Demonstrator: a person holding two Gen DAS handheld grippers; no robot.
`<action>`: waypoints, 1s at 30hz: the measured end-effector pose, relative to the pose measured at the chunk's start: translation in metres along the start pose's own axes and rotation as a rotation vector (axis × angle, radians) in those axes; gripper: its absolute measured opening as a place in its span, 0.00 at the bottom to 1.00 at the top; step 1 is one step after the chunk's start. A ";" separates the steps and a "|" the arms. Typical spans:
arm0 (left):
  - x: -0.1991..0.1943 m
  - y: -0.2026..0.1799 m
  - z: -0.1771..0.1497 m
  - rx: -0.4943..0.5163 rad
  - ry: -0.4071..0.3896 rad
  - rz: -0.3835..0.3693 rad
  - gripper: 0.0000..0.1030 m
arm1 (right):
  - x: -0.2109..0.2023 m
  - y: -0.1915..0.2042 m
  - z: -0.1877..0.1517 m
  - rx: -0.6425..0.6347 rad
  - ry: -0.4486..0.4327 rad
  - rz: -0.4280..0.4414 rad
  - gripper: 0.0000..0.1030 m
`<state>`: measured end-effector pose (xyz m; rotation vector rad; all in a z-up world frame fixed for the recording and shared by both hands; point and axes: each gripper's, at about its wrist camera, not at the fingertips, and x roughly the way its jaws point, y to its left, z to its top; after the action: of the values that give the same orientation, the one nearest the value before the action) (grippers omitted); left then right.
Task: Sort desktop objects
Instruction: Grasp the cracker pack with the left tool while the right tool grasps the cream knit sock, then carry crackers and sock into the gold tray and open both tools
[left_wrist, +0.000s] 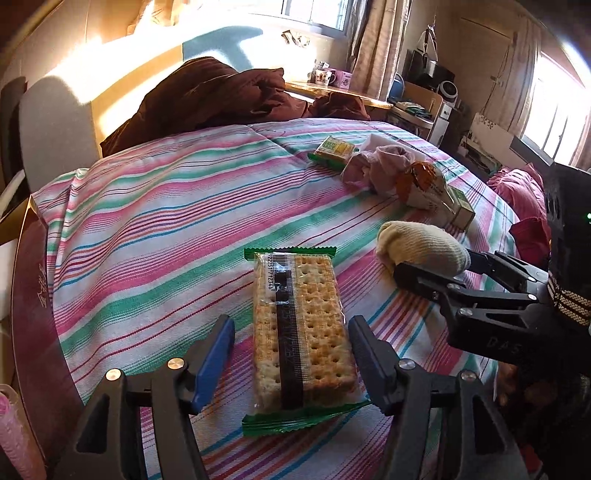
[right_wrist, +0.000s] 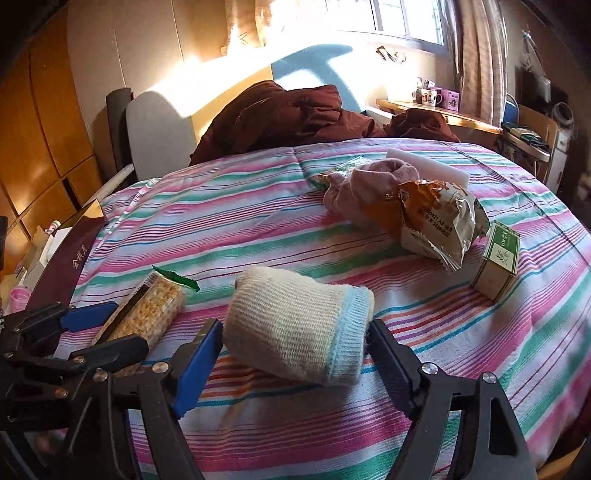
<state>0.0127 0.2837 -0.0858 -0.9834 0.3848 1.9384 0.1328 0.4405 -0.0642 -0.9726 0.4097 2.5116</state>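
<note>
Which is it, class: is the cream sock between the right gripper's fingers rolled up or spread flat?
Rolled up. The cream sock forms a thick bundle with its blue cuff at one end, lying on the striped bedspread.

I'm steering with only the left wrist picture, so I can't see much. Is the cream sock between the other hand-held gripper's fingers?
Observer: Yes, the cream sock lies between the right hand-held gripper's fingers. I cannot tell whether they squeeze it.
Operator: Is the sock cream all over?
Observer: No, its cuff is light blue.
Operator: What's the white thing behind the pink sock?
Observer: A flat white foam block, lying just behind the pink sock.
</note>
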 end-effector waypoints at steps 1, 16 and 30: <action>0.000 0.000 0.000 0.000 -0.001 0.001 0.62 | 0.000 -0.001 -0.001 -0.001 -0.004 0.003 0.75; -0.015 -0.003 -0.012 -0.036 -0.052 0.014 0.48 | -0.007 -0.002 -0.006 -0.023 -0.033 0.027 0.70; -0.082 0.013 -0.020 -0.088 -0.160 0.046 0.48 | -0.023 0.032 -0.001 -0.079 -0.066 0.112 0.70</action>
<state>0.0343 0.2164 -0.0378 -0.8745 0.2342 2.0747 0.1334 0.4056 -0.0452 -0.9160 0.3566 2.6707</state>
